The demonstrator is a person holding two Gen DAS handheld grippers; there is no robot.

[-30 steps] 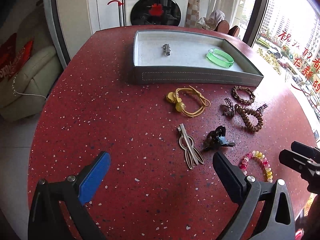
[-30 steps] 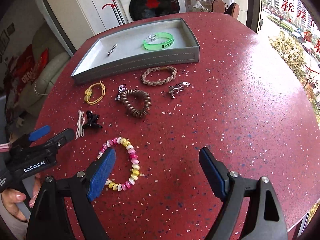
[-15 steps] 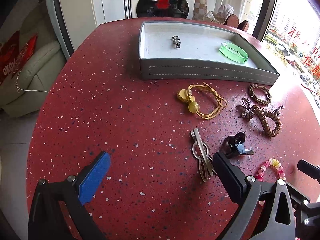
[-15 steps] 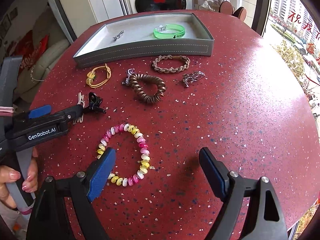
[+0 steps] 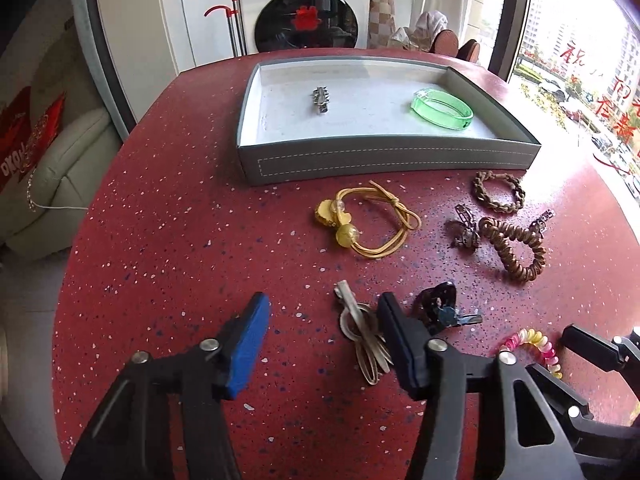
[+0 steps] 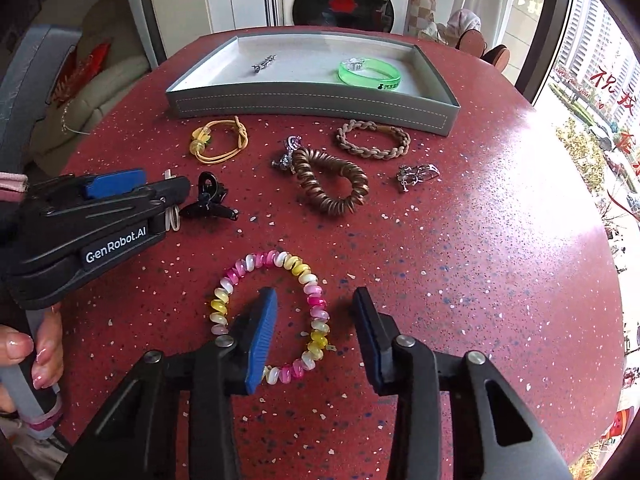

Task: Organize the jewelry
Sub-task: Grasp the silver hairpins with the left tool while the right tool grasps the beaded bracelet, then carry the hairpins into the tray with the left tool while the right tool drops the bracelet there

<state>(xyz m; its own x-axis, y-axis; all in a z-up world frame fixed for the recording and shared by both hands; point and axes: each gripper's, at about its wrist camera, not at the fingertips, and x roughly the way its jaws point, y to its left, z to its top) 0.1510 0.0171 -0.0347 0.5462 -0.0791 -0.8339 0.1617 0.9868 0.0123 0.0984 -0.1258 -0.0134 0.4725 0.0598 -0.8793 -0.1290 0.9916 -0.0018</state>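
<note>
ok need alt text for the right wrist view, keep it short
The right claw straddles one side of a pink, yellow and white bead bracelet on a red speckled table; its jaws have just been closing but are not yet pressing it. The left claw reaches in beside it, and a grey tray beyond holds a green bangle.

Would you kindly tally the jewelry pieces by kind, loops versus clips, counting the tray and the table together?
Loops: 5 (green bangle, yellow cord loop, braided bracelet, brown coil, pink-and-yellow beaded loop)
Clips: 5 (spiked silver clip, ornate clip left of coil, ornate clip right of coil, flat silver clip, black clip)
Total: 10
</note>
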